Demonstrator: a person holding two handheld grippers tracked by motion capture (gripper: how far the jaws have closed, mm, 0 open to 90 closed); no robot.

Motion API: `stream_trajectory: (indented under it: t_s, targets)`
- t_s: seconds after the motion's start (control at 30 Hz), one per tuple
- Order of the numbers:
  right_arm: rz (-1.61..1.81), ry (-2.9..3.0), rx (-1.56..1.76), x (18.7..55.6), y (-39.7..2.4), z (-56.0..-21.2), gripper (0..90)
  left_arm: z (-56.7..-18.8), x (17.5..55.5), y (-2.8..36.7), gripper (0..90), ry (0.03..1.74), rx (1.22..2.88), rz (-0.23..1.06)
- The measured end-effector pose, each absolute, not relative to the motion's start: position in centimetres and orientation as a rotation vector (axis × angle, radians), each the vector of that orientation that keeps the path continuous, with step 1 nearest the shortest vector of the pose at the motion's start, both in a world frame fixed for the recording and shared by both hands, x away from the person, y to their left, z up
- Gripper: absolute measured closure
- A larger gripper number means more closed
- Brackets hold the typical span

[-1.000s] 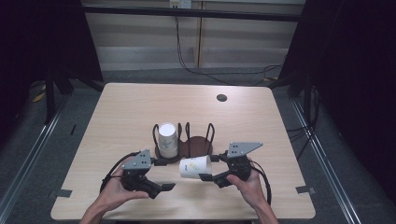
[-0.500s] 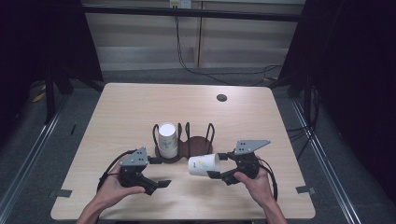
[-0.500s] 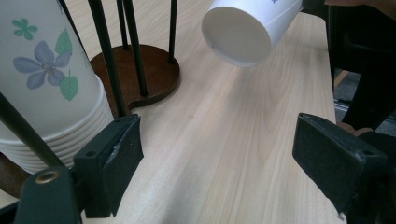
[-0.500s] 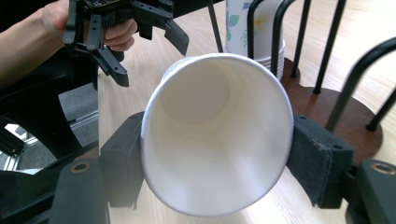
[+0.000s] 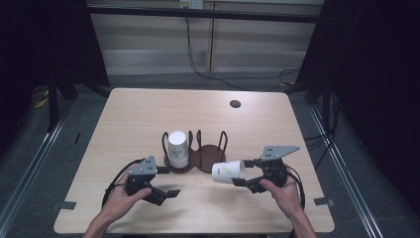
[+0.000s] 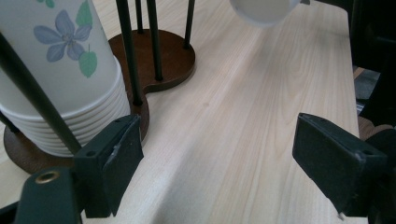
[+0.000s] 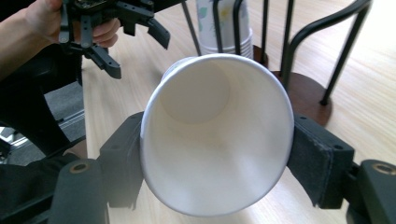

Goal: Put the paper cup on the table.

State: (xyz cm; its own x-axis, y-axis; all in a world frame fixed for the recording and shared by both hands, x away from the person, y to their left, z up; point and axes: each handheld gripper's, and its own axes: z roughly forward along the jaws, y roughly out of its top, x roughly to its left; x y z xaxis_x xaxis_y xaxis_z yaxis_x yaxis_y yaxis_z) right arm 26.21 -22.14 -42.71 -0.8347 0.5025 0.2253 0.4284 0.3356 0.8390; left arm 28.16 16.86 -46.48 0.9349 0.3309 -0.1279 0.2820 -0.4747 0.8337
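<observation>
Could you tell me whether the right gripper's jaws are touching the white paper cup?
Touching: in the right gripper view, the right gripper presses both black pads against the white paper cup's sides.

One cup stack (image 5: 177, 148), one loose cup (image 5: 228, 172), one two-bay holder (image 5: 212, 157), two tongs (image 5: 171, 192) (image 5: 236, 181).

On the pale wooden tabletop (image 5: 148, 114), a dark brown two-seat cup stand with black wire uprights (image 5: 210, 157) sits just nearer the person than the middle, and a stack of white flowered paper cups (image 5: 178, 148) stands in its left seat. The left gripper (image 5: 166, 195) lies before the stand and to its left, near the stack, while the right gripper (image 5: 236, 176) sits to the stand's right and slightly before it, with a single white paper cup (image 5: 228, 171) lying sideways between its jaws, above the tabletop. A small dark round hole (image 5: 235, 104) lies far behind, toward the right rear of the tabletop.
</observation>
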Motion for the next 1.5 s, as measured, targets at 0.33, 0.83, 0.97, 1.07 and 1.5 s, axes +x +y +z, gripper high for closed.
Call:
stream_trajectory:
  t_s: [0.33, 0.83, 0.97, 1.07, 1.5]
  targets:
    - [1.489, 2.484, 0.907, 26.5, -23.3, -41.9, 27.1, -46.3, 28.0, 17.5, 15.9, 0.439, 2.091, 0.090]
    - [1.357, 2.491, 0.985, 28.1, -24.9, -40.6, 27.4, -46.8, 27.5, 18.5, 16.0, 0.444, 2.106, 0.112]
    - [1.311, 2.501, 0.991, 28.7, -25.1, -40.0, 27.4, -46.9, 27.3, 18.7, 16.1, 0.429, 2.114, 0.109]
    - [1.262, 2.512, 1.010, 29.1, -25.4, -39.3, 27.5, -46.8, 27.4, 19.0, 16.1, 0.442, 2.094, 0.110]
    - [1.088, 2.554, 1.080, 31.0, -26.3, -37.9, 27.4, -47.0, 27.6, 19.5, 16.0, 0.460, 2.078, 0.141]
